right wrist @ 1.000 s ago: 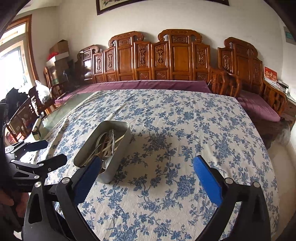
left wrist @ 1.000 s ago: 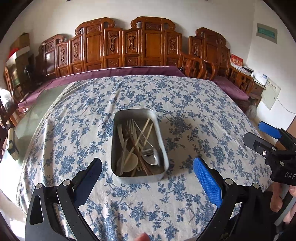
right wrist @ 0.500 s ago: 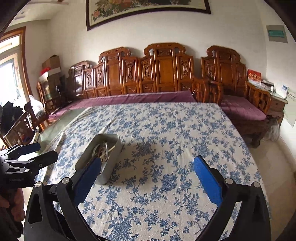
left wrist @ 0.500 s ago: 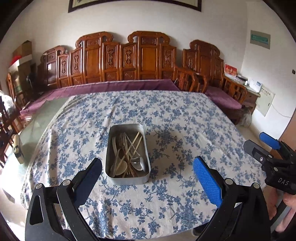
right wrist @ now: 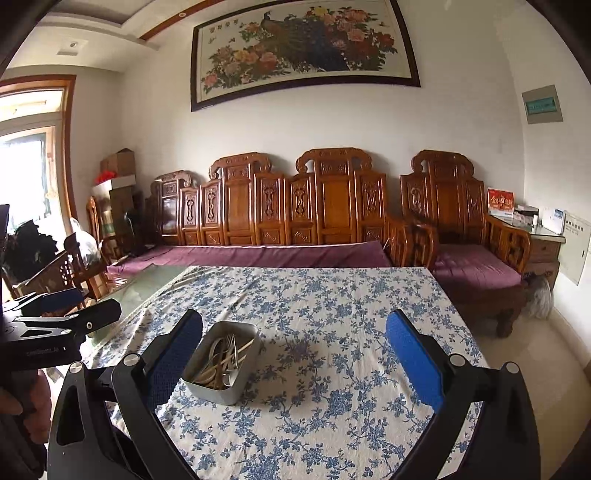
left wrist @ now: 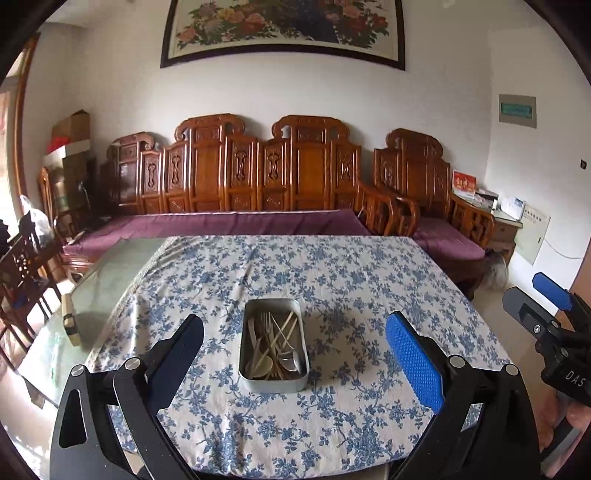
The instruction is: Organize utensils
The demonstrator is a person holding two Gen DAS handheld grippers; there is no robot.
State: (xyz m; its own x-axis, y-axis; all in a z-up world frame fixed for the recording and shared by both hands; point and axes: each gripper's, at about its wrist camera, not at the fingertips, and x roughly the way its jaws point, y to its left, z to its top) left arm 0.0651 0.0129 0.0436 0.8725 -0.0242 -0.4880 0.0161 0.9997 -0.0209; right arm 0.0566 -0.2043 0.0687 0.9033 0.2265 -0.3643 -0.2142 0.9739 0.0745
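Utensils (left wrist: 275,341), thin, light, likely slippery, lie jumbled in a metal tin (left wrist: 273,384), best pinched mid-handle; left gripper (left wrist: 295,354) and right gripper (right wrist: 295,354) both spread empty.

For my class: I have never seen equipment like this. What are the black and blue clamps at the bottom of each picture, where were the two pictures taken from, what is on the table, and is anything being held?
No robot here: a person holds a two-finger gripper in each hand, each carrying a wide-angle camera looking along its fingers. One picture comes from the left gripper, the other from the right gripper; each also shows the other gripper at its edge. Both are open and hold nothing. On the tablecloth sits a metal tin containing a fork, spoons and pale sticks, perhaps chopsticks. Behind stands a carved wooden bench beneath a flower painting.
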